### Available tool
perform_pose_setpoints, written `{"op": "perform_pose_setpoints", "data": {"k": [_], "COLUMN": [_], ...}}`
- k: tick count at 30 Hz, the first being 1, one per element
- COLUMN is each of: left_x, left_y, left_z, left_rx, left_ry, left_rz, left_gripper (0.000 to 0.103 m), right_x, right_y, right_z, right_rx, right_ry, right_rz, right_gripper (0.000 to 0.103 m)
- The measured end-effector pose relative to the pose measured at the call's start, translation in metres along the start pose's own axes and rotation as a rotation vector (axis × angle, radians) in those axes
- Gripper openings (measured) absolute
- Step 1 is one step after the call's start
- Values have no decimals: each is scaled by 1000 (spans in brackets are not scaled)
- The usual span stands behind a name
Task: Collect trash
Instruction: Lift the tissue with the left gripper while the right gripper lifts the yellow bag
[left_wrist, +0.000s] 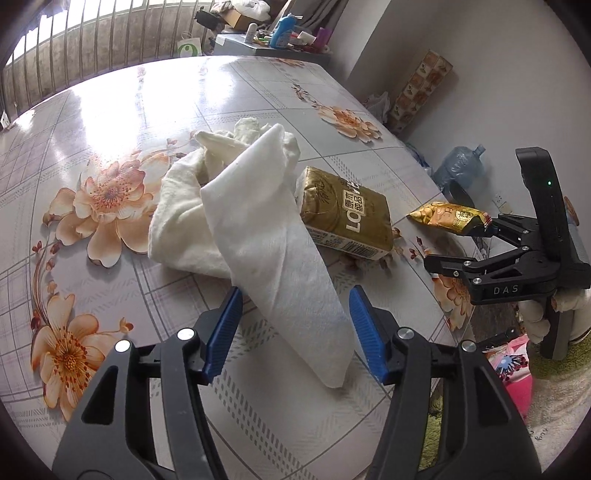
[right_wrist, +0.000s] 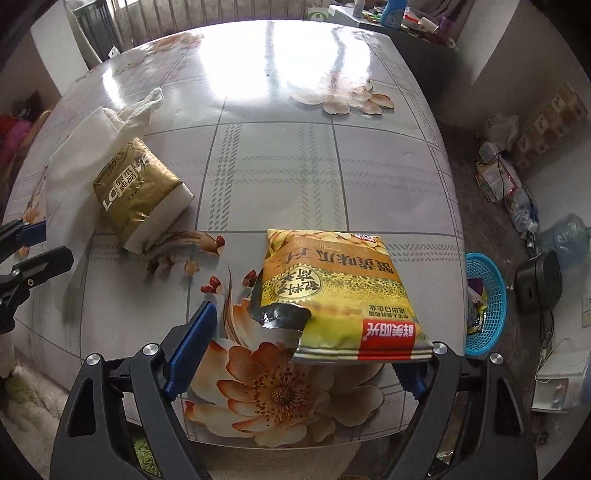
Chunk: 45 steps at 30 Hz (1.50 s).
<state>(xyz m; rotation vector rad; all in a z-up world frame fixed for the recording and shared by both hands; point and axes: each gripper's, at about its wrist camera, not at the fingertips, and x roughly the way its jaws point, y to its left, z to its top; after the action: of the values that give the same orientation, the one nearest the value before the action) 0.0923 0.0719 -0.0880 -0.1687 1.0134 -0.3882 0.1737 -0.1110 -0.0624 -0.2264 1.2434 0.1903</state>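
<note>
A yellow snack bag (right_wrist: 332, 291) lies near the table's front edge, its torn end between the wide-apart fingers of my open right gripper (right_wrist: 299, 354); it also shows in the left wrist view (left_wrist: 448, 216). A white crumpled cloth (left_wrist: 258, 221) lies on the table, one end between the fingers of my open left gripper (left_wrist: 295, 332). A gold tissue pack (left_wrist: 343, 218) lies beside the cloth; it also shows in the right wrist view (right_wrist: 138, 192). My right gripper appears at the right of the left wrist view (left_wrist: 480, 236).
The floral-patterned table (right_wrist: 295, 166) fills both views. A blue basket (right_wrist: 487, 302) holding wrappers sits on the floor off the table's right edge. A water jug (left_wrist: 460, 166), a black pot (right_wrist: 539, 280) and clutter lie on the floor beyond.
</note>
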Motion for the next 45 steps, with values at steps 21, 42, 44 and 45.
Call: {"op": "perform_pose_setpoints", "data": {"k": [21,42,44,45], "left_x": [-39,-44,-42,-41], "left_y": [11,-21,-23,-23], "left_z": [-9,14,15,15], "left_rx": [1,102,106,108], "left_ry": [-63,-159,-155,-153], "left_rz": [-103,-196,-193,-191], "left_gripper": [12,7,7,7], "right_x": [-20,-7,-9,-9], "right_y": [-64,-48,-47,-48], "right_z": [-21,-34,-37,-38], "right_rx": [259,338,348,361], "right_ry": [-236,-178,-186,-191], "right_rz": [188,288,289,292], "right_gripper": [84,63,63,63]}}
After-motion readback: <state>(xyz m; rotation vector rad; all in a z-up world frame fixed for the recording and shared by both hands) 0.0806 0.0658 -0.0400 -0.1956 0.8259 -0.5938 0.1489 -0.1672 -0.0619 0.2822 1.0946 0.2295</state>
